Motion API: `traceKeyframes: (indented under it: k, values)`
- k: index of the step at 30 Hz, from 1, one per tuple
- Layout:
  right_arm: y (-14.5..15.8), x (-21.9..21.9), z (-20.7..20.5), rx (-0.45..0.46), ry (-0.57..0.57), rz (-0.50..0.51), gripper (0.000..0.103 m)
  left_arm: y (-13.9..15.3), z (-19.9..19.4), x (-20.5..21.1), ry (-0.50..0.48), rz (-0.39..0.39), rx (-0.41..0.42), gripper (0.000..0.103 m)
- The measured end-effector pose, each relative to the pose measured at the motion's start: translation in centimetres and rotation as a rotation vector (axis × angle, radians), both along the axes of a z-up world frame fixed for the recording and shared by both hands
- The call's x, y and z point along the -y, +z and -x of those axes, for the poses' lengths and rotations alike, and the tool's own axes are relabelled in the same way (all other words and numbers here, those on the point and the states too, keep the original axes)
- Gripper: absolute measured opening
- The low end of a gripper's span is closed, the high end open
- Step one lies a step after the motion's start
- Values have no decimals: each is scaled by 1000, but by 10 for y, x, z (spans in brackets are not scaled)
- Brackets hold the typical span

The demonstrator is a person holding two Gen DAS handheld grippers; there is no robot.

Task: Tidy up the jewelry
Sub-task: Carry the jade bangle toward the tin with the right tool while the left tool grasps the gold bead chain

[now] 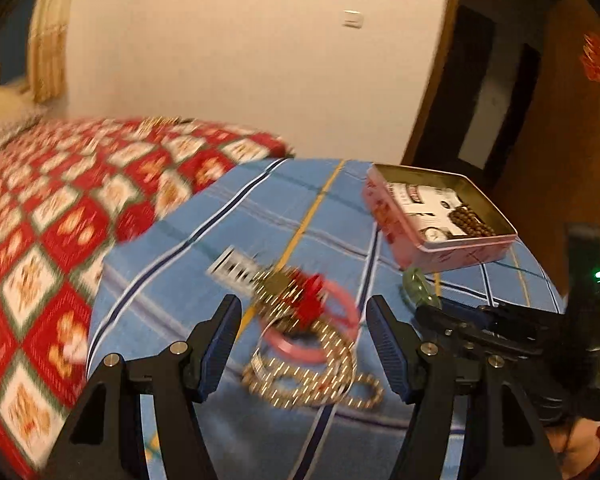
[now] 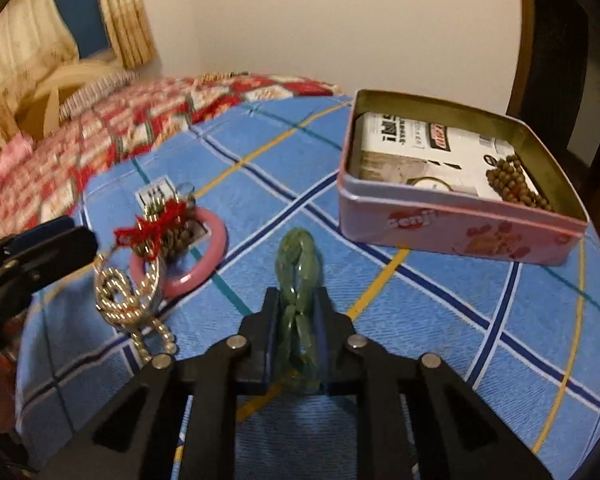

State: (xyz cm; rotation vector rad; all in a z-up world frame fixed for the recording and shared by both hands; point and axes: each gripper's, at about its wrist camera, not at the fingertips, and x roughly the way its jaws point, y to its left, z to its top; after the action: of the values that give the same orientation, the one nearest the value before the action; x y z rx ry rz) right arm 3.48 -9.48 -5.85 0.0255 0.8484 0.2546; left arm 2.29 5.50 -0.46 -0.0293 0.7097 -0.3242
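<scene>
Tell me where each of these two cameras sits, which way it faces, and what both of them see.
Left wrist view: sits on the left gripper, looking forward and down over its open jaws at the jewelry pile with the pink bangle; the right gripper shows at right.
Right wrist view: sits on the right gripper, looking down the jaws clamped on a green bracelet, toward the pink tin; the left gripper shows at the left edge.
Shared: blue checked sheet, tin, bangle, pile, green bracelet, red quilt.

Jewelry pile (image 1: pixel 300 336) motion-blurred in left view, green bracelet (image 2: pixel 298 312) partly hidden between right tongs (image 2: pixel 298 300)
</scene>
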Motion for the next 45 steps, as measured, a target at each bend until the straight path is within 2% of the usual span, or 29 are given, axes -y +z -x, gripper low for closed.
traceKeyframes:
  k: [2, 4, 6, 11, 13, 16, 20, 25, 30, 38, 42, 45]
  values:
    - [8, 10, 6, 51, -14, -65, 20, 1, -5, 11, -19, -39, 21, 59]
    - [15, 15, 10, 104, -40, -70, 20, -3, -13, 22, -45, -59, 4, 35]
    - [20, 20, 13, 146, -69, -63, 20, -11, -24, 27, -41, -72, -39, 33]
    - [24, 25, 12, 164, -101, -71, 20, -28, -36, 27, -9, -96, -100, 30]
    - [22, 25, 10, 154, -103, -77, 20, -29, -38, 25, -17, -81, -116, 8]
    - [21, 25, 9, 148, -103, -81, 20, -31, -40, 21, -22, -49, -134, 7]
    - [21, 25, 9, 150, -104, -79, 20, -27, -36, 15, -17, -19, -118, 6]
    - [25, 27, 11, 175, -117, -86, 20, -2, -20, 1, -54, 103, -30, 6]
    - [29, 30, 15, 206, -123, -100, 20, 23, -13, -15, -84, 240, 18, 6]
    - [35, 37, 19, 248, -152, -126, 20, 45, -3, -18, -116, 289, 70, 6]
    - [37, 41, 20, 259, -167, -150, 20, 52, -3, -22, -155, 372, 58, 6]
    - [37, 43, 19, 255, -170, -154, 20, 54, -3, -22, -154, 369, 63, 6]
